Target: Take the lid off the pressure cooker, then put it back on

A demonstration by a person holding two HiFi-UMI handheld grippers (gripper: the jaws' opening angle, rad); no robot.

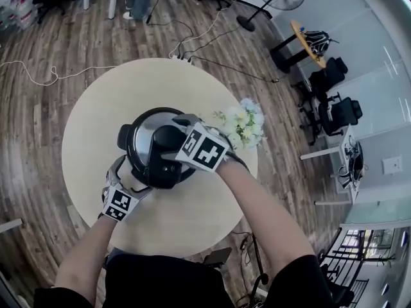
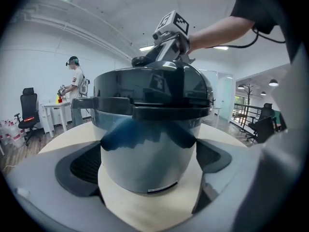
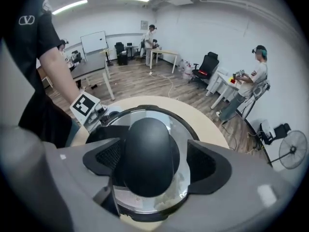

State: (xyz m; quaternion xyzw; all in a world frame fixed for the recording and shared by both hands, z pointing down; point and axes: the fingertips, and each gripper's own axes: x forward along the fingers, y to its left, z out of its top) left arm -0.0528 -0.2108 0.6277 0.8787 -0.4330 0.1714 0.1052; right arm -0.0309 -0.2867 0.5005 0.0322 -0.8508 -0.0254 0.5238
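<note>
White V-in-oval logo (image 3: 26,20) on black sleeve (image 3: 34,42), 10 o'clock in right gripper view. Small label (image 2: 161,188) low on pressure cooker (image 2: 149,149) wall: print illegible. Marker cubes (image 1: 204,147): square patterns only.

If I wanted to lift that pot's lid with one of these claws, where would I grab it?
By the black domed handle at the middle of the lid, coming straight down from above. It stands proud of the lid and looks longer than it is wide, so the jaws should fit across its narrow sides, the way the right gripper straddles it now.
</note>
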